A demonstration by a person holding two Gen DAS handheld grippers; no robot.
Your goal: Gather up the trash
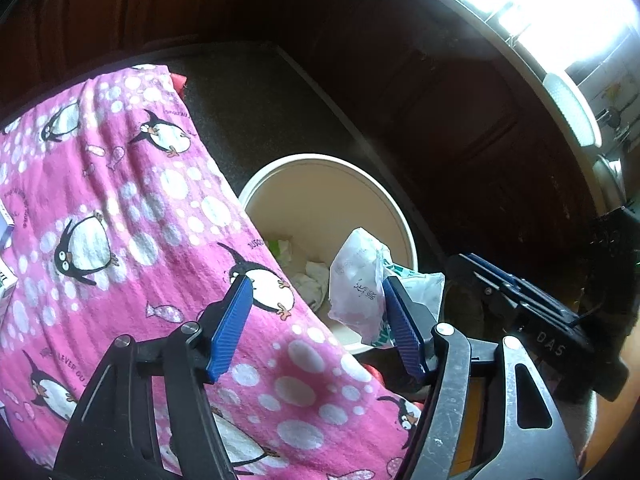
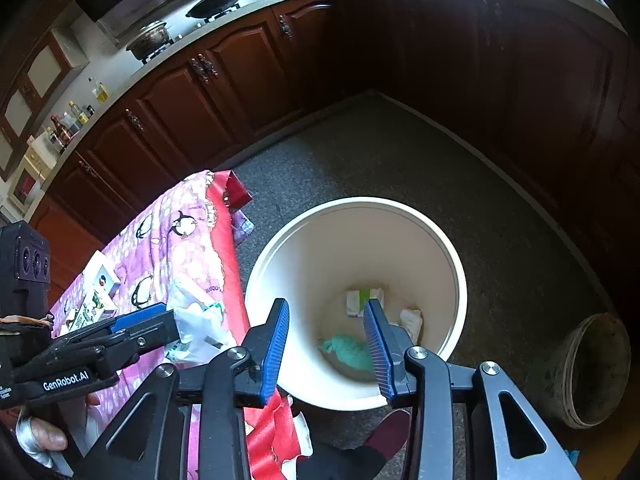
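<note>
Above a cream bucket on a kitchen floor, two hand-held grippers hover with jaws parted. The left gripper stands wide, a crumpled white plastic bag loose against its right pad, neither pad pressing on it; the bag sits over the bucket's near rim, beside the pink penguin cloth that covers the table next to the bucket. The right gripper is open more narrowly and empty, poised over the bucket mouth. Deeper inside lie a green wad and white paper scraps. The risk appears to be the bag: light and close to the rim, it could catch there or slide down outside, between bucket and cloth. Small boxes remain on the cloth beyond the bucket.
</note>
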